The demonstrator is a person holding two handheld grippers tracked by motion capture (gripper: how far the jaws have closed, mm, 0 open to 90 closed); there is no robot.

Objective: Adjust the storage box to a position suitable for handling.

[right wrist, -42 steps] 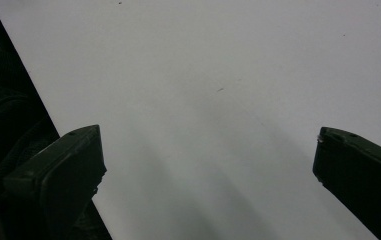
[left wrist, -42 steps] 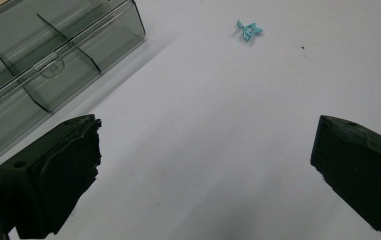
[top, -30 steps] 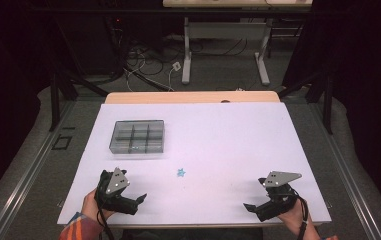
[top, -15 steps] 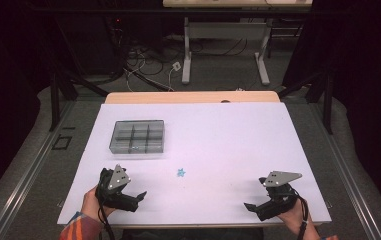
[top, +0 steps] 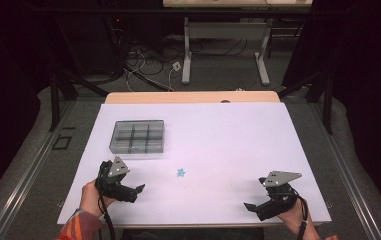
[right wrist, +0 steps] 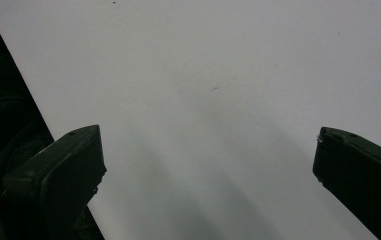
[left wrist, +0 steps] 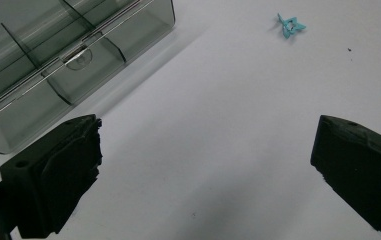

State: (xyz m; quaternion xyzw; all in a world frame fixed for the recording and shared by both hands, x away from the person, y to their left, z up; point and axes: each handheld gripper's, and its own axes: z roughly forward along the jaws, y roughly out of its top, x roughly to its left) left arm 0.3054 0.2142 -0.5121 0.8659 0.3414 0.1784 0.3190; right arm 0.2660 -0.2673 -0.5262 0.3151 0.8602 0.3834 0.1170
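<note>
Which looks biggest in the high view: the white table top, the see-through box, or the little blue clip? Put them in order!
1. White table top, by far the largest.
2. See-through box with compartments, much smaller.
3. Little blue clip, tiny, lying apart from the box.

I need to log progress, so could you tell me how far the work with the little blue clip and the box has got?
Nothing looks done: the blue clip lies loose on the table, apart from the compartment box. In hand: the left gripper points toward the clip, jaws wide open and empty. The right gripper rests open near the table's front edge. Gripping the clip is still to do.
</note>
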